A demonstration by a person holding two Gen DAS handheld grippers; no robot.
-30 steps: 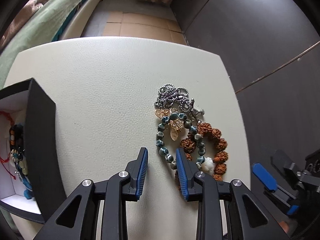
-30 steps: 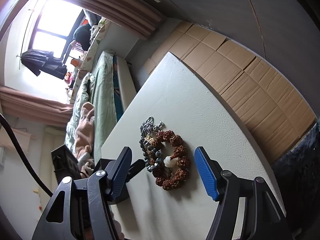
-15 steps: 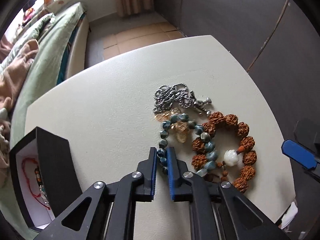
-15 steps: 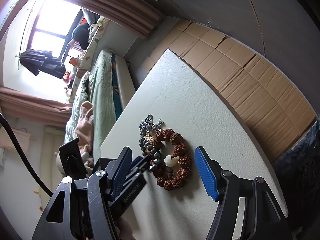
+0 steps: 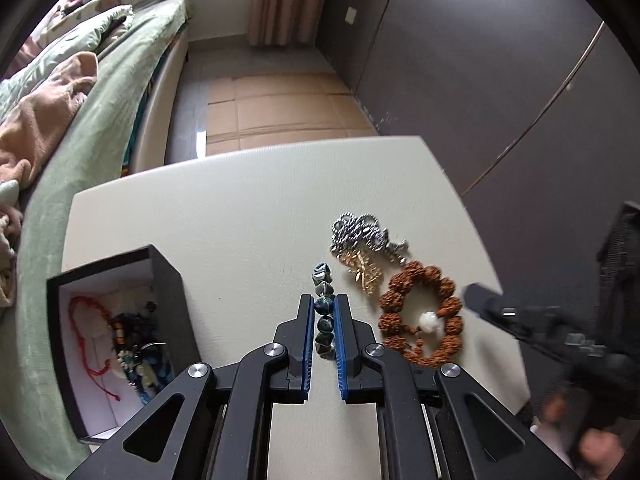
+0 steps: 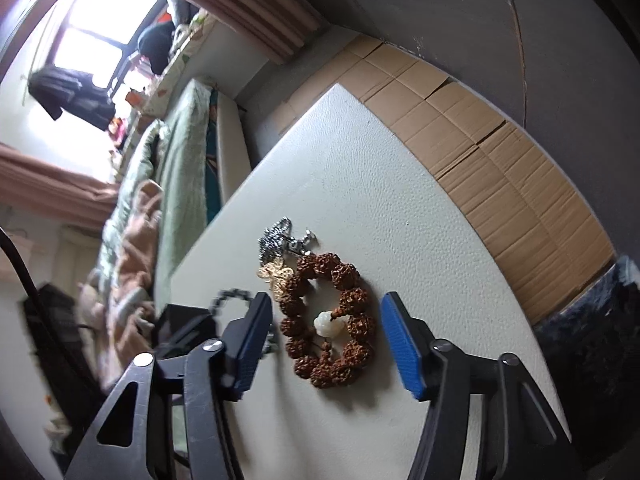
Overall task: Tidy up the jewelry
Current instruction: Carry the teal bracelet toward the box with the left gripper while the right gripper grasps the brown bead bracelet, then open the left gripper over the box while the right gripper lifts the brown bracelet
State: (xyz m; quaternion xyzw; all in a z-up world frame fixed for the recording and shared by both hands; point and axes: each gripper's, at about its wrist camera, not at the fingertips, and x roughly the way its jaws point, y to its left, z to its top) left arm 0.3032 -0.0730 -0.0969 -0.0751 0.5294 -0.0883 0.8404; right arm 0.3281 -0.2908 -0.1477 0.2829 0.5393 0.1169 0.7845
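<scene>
One blue-green bead bracelet (image 5: pixel 323 312) (pulled long, pointing away), pinched in left gripper (image 5: pixel 322 322) fingers, right gripper (image 6: pixel 326 334) closing, empty.

Home bedroom, bed (image 5: pixel 100 128) (rumpled bedding), curtains (image 5: pixel 280 0)

A blue-green bead bracelet (image 5: pixel 323 312) is hanging pinched into a straight strand, lifted off the table. A brown knobbly-bead bracelet (image 5: pixel 420 314) with one white bead is lying flat as a ring, touching a gold filigree piece (image 5: pixel 365 273) and a heaped silver chain (image 5: pixel 360 232). A black open box (image 5: pixel 120 336) is holding a red cord and mixed beads.
</scene>
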